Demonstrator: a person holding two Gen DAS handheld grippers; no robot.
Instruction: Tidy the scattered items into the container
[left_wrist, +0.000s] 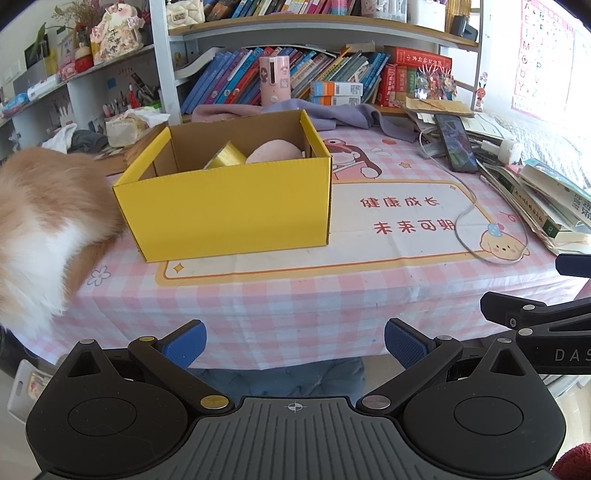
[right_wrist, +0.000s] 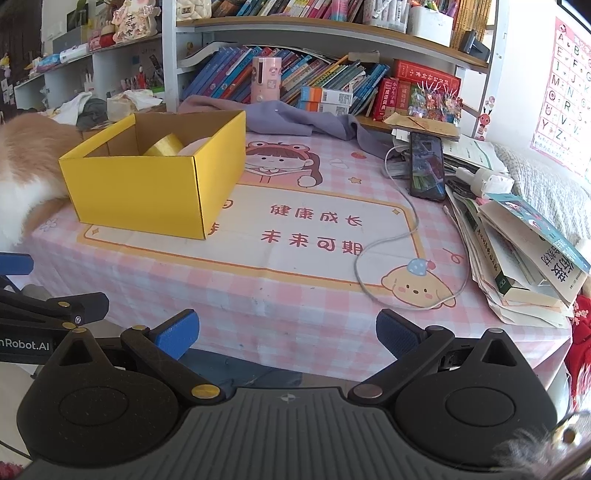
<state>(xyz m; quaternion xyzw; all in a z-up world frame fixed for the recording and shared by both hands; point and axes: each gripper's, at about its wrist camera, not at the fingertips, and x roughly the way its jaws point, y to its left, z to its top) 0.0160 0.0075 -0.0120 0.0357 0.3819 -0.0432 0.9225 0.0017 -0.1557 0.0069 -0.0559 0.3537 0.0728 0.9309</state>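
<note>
Nearest me, my left gripper (left_wrist: 295, 345) and right gripper (right_wrist: 287, 334) both hang released and empty, blue pads spread wide over the table's front edge. Past them lies the pink checked tablecloth (right_wrist: 280, 306). At eleven o'clock from my right gripper stands the yellow cardboard box (right_wrist: 147, 192), open-topped, brown inside, holding a gold tape roll (right_wrist: 164, 146) beside a pale pink rounded item (left_wrist: 273, 152). At nine o'clock, orange-white fur (left_wrist: 40, 221) touches the box.

Left gripper (left_wrist: 295, 341) and right gripper (right_wrist: 287, 334) side by side, both level, jaws wide apart, empty.
</note>
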